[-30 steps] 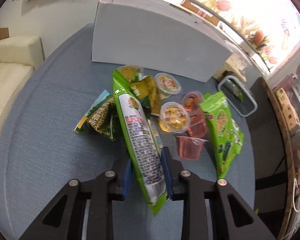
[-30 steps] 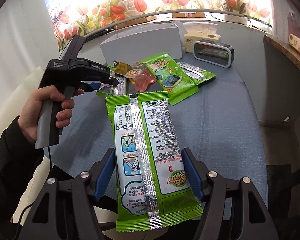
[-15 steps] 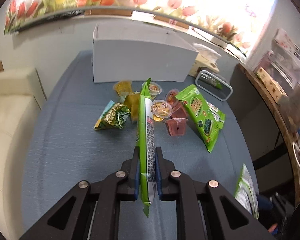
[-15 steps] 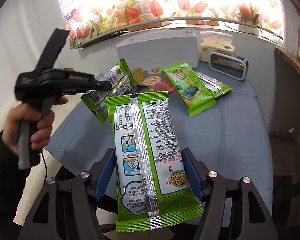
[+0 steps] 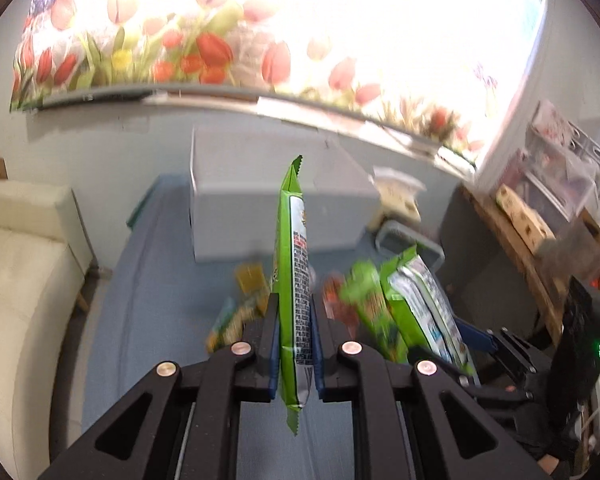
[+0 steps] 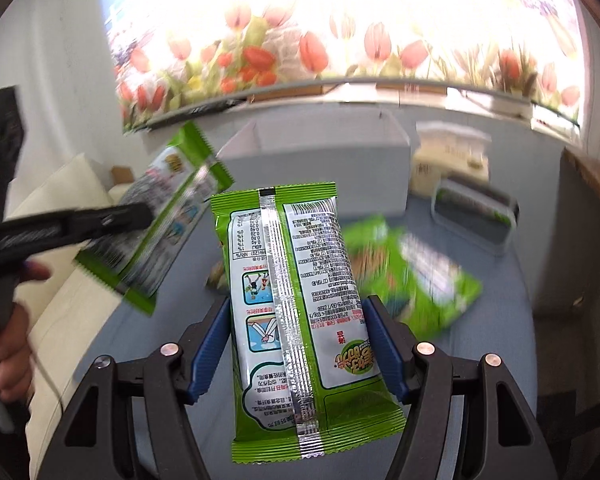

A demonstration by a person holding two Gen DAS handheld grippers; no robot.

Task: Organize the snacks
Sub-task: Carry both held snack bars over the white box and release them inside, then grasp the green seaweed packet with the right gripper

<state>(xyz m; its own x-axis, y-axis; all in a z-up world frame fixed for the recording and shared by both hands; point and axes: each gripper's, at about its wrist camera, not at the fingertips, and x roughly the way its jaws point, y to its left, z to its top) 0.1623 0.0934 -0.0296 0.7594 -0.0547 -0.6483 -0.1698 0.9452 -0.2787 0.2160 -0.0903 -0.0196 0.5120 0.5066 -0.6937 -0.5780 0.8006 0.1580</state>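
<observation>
While both snack packets are held clear of the blue-grey cloth-covered counter [image 5: 148,280], each gripper carries one. Left gripper [image 5: 295,344]: clamped tight on the narrow edge of a long green foil snack packet [image 5: 294,264], which stands edge-on between the blue pads, its serrated top pointing ahead of the gripper toward the pale grey rectangular box [image 5: 236,200] at the far end of the counter. The edge-on hold suits a thin, limp pouch, judged likely to flop if pinched by a corner. Right gripper [image 6: 298,344]: jaws part-way apart and pressed against the two long sides of a second, flat green foil snack packet [image 6: 296,304], held face-up with its silver back seam and printed label toward the camera; a grip across the width keeps the pouch level and readable. Seen from the right wrist, the left gripper and its packet [image 6: 160,216] lie to the left and slightly ahead, borne by a person's hand [image 6: 4,344]. Ahead of and below both grippers, the remaining snacks lie loose on the counter: more green pouches [image 6: 420,272] to the right, blurred, and a small yellow-green bag [image 5: 236,320] just beyond the left fingertips. A dark-framed rectangular container [image 6: 476,216] and a tissue box [image 6: 448,152] stand further ahead, right of the grey box. Judged stage: two like packets lifted together, presumably for sorting into one place; the destination cannot be told.
</observation>
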